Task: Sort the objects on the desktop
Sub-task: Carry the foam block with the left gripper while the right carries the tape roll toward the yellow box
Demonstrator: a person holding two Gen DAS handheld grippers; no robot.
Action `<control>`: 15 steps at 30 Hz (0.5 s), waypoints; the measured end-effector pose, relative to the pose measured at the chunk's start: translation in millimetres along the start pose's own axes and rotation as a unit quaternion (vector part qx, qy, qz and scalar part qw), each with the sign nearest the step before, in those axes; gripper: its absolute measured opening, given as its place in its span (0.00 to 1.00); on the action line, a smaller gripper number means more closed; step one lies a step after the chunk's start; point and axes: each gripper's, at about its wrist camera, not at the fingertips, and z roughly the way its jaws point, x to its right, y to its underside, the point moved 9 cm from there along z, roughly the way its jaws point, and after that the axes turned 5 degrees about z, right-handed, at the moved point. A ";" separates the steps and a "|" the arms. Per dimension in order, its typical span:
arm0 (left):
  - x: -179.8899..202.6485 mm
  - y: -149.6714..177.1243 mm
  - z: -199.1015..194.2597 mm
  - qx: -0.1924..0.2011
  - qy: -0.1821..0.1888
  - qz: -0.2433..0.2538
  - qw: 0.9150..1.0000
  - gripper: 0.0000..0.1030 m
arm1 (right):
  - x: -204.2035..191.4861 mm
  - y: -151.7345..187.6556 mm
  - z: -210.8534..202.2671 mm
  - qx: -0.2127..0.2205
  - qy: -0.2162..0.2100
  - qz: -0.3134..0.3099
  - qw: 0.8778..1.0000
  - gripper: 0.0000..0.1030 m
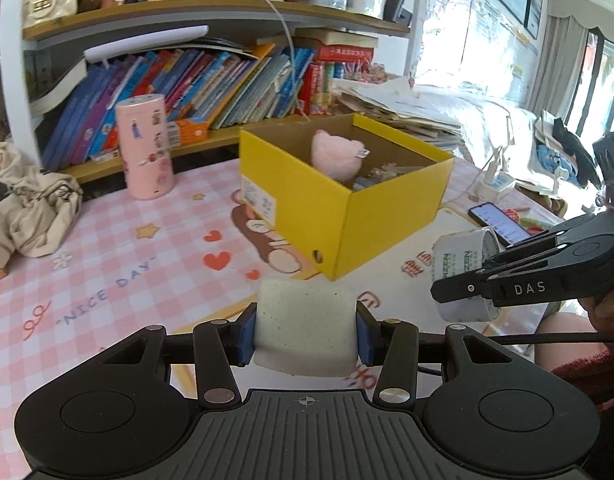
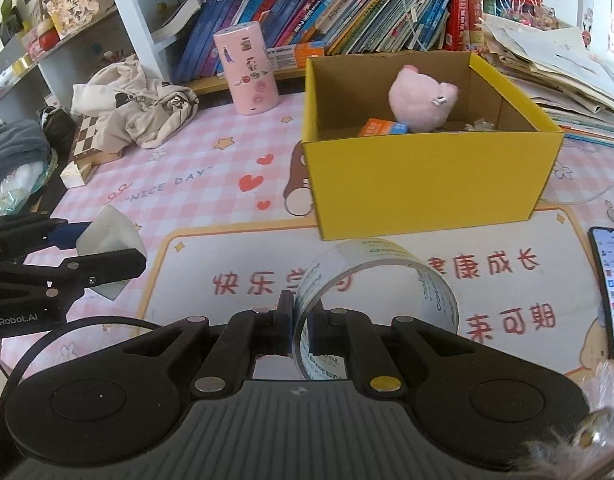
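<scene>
the yellow box lies straight ahead of the right gripper, clenched on the tape roll, and ahead-right of the left gripper, grasping the white block.

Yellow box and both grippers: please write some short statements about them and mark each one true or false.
1. The left gripper is shut on a white sponge block. True.
2. The right gripper holds nothing. False: it is shut on the wall of a clear tape roll.
3. A pink plush toy lies inside the yellow box. True.
4. The yellow box has its lid on. False: it is open on top.
5. The pink cylinder stands inside the box. False: it stands on the mat beside it.
</scene>
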 end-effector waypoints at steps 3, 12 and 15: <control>13.9 -6.7 6.6 -0.002 -0.002 0.000 1.000 0.44 | 13.0 -1.5 -5.6 -0.002 -0.002 -0.004 1.000 0.06; 53.3 -23.1 28.9 -0.015 -0.011 0.004 1.000 0.44 | 58.0 -9.5 -15.3 -0.008 -0.015 -0.004 1.000 0.06; 67.2 -28.2 37.5 -0.021 -0.013 0.005 1.000 0.44 | 71.8 -13.3 -19.0 -0.004 -0.020 -0.007 1.000 0.06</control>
